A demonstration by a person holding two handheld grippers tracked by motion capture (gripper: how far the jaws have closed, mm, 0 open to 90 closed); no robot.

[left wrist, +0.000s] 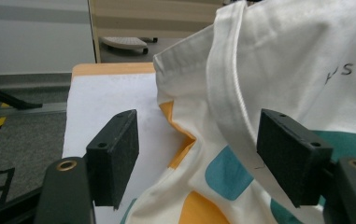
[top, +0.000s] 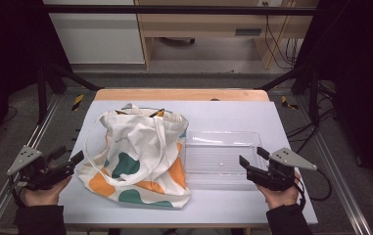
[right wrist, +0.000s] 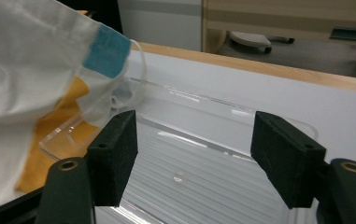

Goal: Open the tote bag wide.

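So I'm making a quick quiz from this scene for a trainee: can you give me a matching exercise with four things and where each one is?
Things:
1. tote bag
2. clear tray
3. left gripper
4. right gripper

Places:
A. at the tray's right edge, jaws open
B. at the bag's left edge, jaws open
C. middle of the table, slumped with its handles loose
D. flat on the table, touching the bag's right side

Pairs: 1-C, 2-D, 3-B, 4-A
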